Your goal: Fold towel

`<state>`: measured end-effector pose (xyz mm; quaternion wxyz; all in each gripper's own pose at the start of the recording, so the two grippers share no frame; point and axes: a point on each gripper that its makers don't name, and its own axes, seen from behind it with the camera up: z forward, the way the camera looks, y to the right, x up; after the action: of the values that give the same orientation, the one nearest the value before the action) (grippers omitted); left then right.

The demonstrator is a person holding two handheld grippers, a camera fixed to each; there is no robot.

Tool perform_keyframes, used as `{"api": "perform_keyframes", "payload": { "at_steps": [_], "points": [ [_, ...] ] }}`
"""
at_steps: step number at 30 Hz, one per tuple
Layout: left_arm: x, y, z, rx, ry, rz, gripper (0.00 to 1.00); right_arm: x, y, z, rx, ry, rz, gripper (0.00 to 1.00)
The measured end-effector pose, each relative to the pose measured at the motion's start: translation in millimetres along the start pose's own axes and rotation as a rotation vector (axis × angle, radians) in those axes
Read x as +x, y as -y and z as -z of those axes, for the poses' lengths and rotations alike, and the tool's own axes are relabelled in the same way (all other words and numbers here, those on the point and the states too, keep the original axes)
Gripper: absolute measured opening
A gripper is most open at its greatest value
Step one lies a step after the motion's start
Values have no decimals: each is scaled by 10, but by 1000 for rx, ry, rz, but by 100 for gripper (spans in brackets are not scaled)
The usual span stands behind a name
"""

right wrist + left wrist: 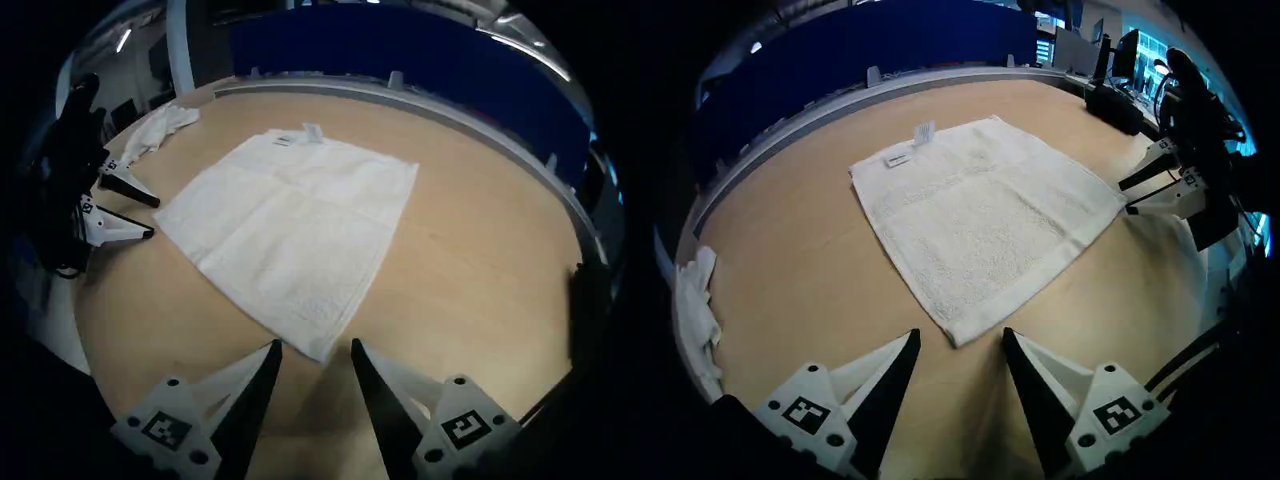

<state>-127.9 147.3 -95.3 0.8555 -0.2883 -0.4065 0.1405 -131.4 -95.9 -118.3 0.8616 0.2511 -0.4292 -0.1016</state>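
Lies flat in one layer on the bench [792, 264], set cornerwise: the towel [984, 216]. Points its nearest corner straight into the gap of the left tongs [961, 331], just ahead of the tips and not yet between them. Tongs spread wide there, gripping nothing.

Much the same at the neighbouring corner: right tongs [315, 342] parted wide, empty, just short of the cloth tip. From the left gripper view, sits off at the towel's right-hand corner, tips near the hem but apart from it.

One corner apiece, then, with the banded hem running between the two. Opposite that hem, well across the cloth, the far edge with the small tags [916, 140].

Probably calls for a short push forward from each side to pinch its own corner, then a carry of the shared hem over to the tagged edge.
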Motion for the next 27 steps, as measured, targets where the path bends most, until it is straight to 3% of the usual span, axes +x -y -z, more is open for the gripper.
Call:
{"api": "perform_keyframes", "payload": {
  "at_steps": [7, 11, 13, 17, 19, 21, 27],
  "points": [
    [6, -20, -2, -2, 10, -5, 67, -31, 34, -11, 8, 13, -4, 54],
    [12, -23, -7, -1, 13, -4, 57, -40, 11, -13, -3, 11, -7, 37],
    [15, -23, -13, 2, 15, -2, 52, -39, 7, -15, -5, 12, -9, 36],
    [16, -27, -24, 5, 20, 1, 51, -29, -8, -24, -11, 8, -12, 23],
    [13, -28, -33, 7, 22, 1, 47, -30, -12, -31, -10, 9, -16, 23],
    [11, -27, -43, 9, 23, 2, 35, -32, -11, -34, -8, 10, -21, 23],
    [7, -8, -47, 23, 24, 2, 19, -30, -8, -24, 0, 15, -22, 18]
  ]
}}
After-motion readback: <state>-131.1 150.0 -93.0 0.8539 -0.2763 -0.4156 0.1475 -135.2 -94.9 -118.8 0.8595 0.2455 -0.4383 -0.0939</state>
